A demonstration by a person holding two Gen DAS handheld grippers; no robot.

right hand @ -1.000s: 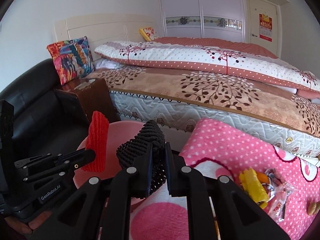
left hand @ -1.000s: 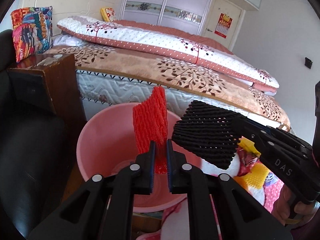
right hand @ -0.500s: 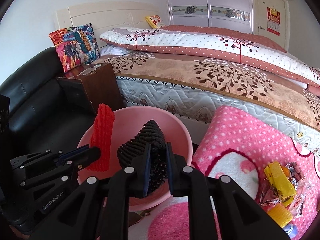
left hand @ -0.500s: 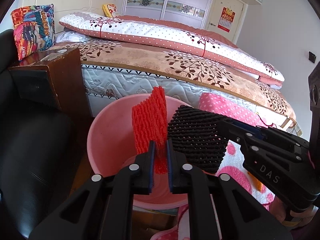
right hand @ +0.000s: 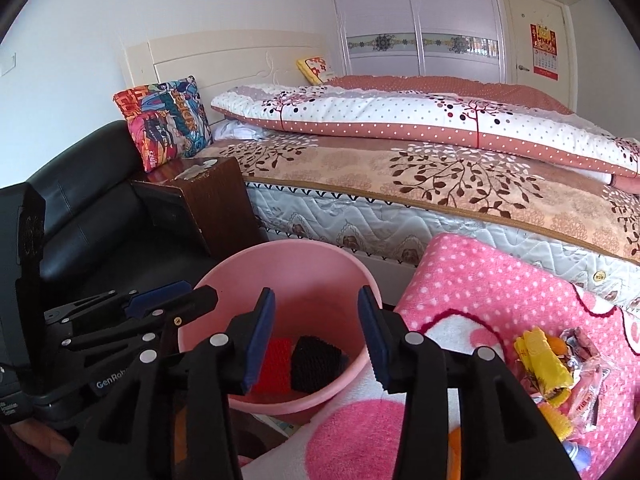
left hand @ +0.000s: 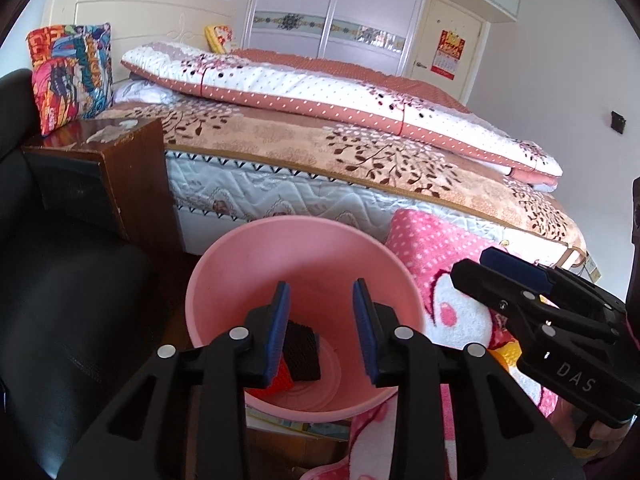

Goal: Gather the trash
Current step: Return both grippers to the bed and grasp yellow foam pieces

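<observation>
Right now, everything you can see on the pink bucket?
The pink bucket is round, smooth, plastic-looking, upright and open-topped, its wall tapering to a ringed bottom. It stands between the black sofa and the pink blanket, in front of the bed. Inside lie a red foam net and a black foam net, side by side.

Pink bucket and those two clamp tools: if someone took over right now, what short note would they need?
Left gripper: jaws opening, nothing between them.
Right gripper: jaws opening, also empty.
Both hang over the round pink plastic bucket.
Done: the red foam net sleeve and the black foam net sleeve lie in the bucket's bottom.
Left: the heap of yellow and clear crinkled wrappers on the pink dotted fleece blanket.
</observation>
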